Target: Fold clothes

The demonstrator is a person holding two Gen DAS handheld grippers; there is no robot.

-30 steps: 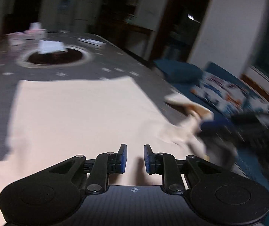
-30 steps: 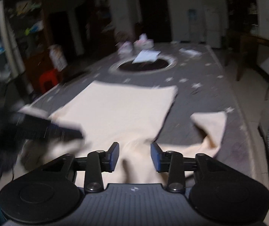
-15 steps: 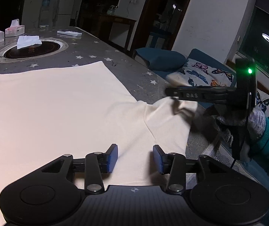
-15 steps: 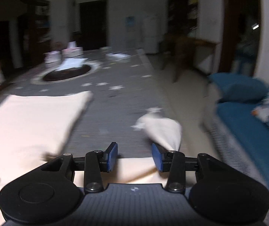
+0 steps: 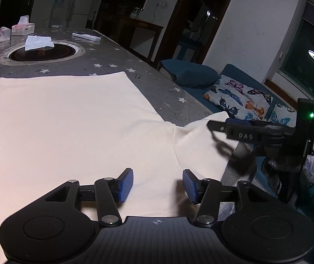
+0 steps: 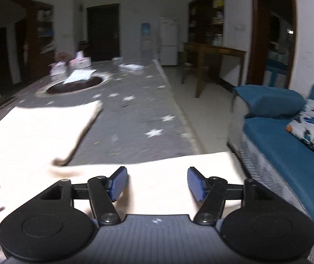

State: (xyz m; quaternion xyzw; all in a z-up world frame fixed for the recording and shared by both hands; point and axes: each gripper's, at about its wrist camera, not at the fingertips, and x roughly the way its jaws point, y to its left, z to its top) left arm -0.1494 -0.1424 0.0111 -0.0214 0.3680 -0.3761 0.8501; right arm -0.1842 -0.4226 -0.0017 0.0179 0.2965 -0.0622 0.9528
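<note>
A cream garment lies spread flat on the grey star-patterned table. Its right sleeve reaches to the table's right edge. My left gripper is open and empty, just above the garment's near part. The right gripper shows in the left wrist view at the sleeve's end. In the right wrist view my right gripper is open and empty over the sleeve, with the garment's body to the left.
A round dark inset with a white tissue sits mid-table. Tissue boxes and a remote lie at the far end. A blue sofa with butterfly cushions stands right of the table. A wooden side table stands beyond.
Both grippers opened wider. The right gripper let the sleeve go; it was bunched and lifted, and now lies flat at the table edge. The right view swung rightward.
</note>
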